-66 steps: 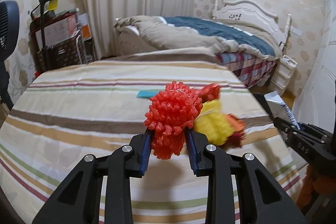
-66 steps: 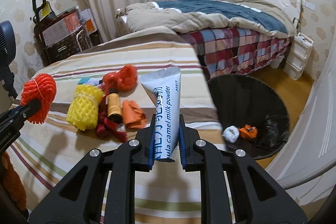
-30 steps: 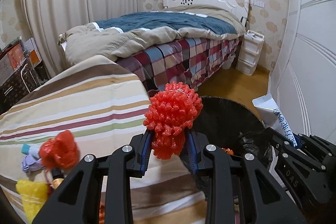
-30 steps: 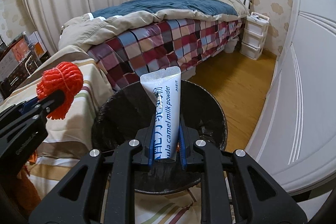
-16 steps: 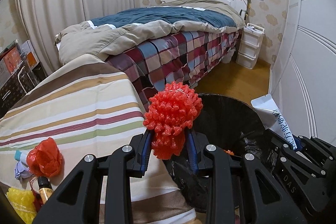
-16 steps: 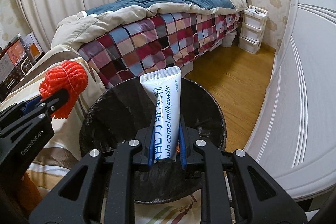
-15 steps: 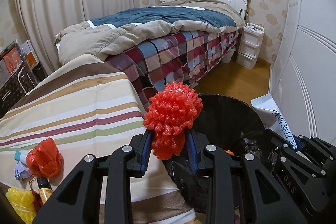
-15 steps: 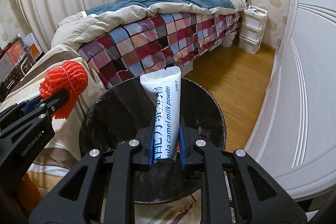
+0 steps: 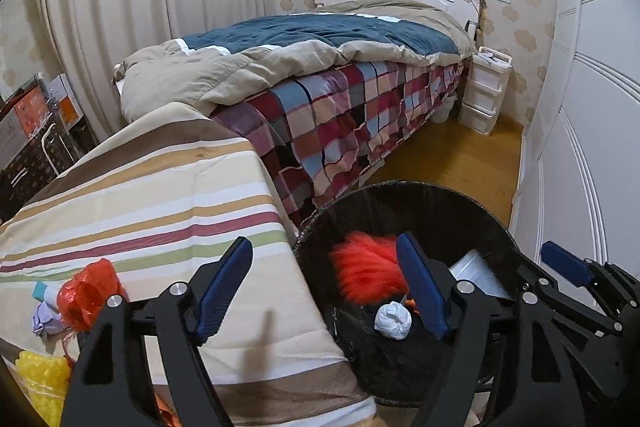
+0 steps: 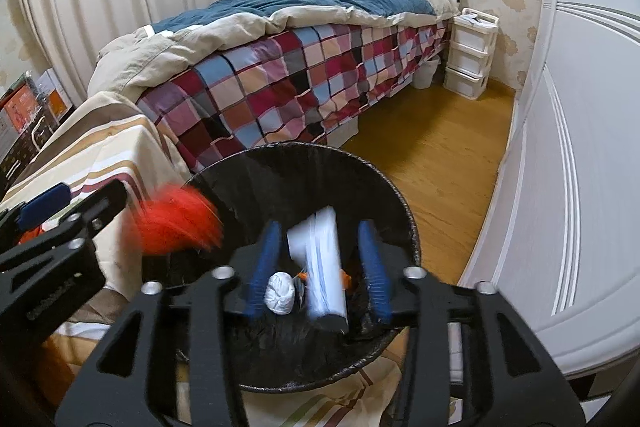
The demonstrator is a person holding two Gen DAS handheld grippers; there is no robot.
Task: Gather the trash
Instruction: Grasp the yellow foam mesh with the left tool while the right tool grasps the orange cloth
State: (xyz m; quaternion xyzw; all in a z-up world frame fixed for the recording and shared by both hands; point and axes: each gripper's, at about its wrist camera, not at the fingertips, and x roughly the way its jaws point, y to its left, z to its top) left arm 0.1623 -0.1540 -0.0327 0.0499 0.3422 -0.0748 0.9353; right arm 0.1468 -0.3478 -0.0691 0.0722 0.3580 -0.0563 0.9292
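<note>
Your left tool (image 9: 328,285) is spreading its jaws wide, nothing between them, and the red net ball (image 9: 366,269) is blurring inside the black bin (image 9: 400,193). Your right tool (image 10: 320,269) is opening too, the white tube (image 10: 322,263) sitting loose between its pads over the bin. More scraps are lying on the striped counter (image 9: 160,195).

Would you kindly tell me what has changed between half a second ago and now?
Both claws have just been opening. The left claw let go of the red foam net, now a blur dropping into the black bin. The right claw released the white tube, which is sliding down between its pads. The crumpled white tissue in the bin and the trash on the striped cloth stayed put.
</note>
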